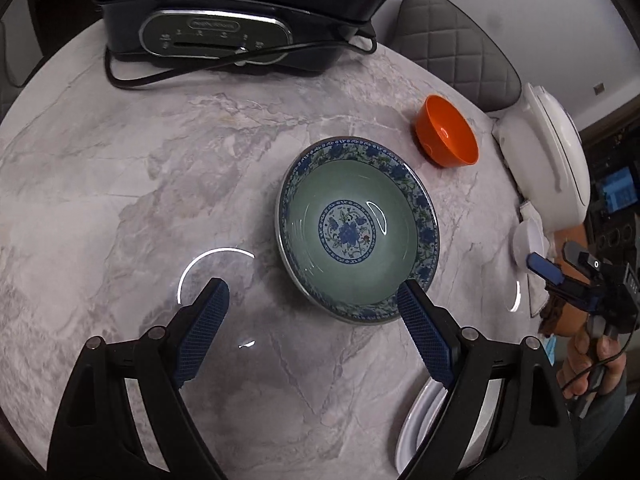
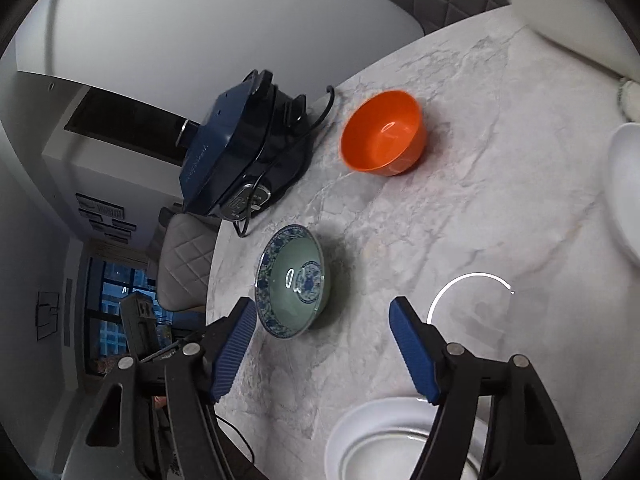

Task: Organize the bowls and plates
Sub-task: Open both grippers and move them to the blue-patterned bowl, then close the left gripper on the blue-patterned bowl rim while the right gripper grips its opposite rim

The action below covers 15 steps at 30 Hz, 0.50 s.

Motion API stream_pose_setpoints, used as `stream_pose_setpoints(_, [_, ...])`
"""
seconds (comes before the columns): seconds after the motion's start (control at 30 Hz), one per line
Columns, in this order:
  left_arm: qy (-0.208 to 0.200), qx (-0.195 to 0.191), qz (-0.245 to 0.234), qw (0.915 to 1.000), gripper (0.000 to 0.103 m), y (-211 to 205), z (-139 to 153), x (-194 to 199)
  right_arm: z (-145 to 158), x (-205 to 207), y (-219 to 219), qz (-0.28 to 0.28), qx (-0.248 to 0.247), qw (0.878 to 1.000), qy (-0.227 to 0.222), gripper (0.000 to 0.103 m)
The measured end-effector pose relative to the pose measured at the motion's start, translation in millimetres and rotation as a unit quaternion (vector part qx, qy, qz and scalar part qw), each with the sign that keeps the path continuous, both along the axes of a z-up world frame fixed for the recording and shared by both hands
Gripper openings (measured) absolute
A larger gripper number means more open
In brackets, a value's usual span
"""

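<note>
Black two-finger grippers with blue ribbed pads hover over a grey marble table (image 1: 120, 160).

Both the left gripper (image 1: 312, 300) and right gripper (image 2: 322, 314) stand spread apart, holding nothing. Near them lies a white plate (image 2: 384, 432); farther sits the green bowl with blue floral rim (image 1: 356, 228), then the orange plastic bowl (image 1: 446, 136), well apart, beside a dark blue electric cooker (image 1: 240, 12).
</note>
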<state>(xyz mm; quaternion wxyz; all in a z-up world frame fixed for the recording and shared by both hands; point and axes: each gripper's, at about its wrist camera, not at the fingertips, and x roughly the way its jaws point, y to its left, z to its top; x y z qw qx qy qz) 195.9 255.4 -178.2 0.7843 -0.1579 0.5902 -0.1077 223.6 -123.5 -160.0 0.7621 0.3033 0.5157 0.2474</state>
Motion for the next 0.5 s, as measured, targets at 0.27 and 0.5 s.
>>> stream_pose_setpoints(0.27, [0.019, -0.006, -0.042, 0.9989, 0.084, 0, -38, 35, -60, 31, 75, -0.001, -0.037, 0.998, 0.059, 0.067])
stream_pose_setpoints(0.5, [0.029, -0.006, -0.06, 0.9977, 0.043, -8, -55, 45, -81, 41, 92, -0.003, -0.049, 0.996, 0.08, 0.059])
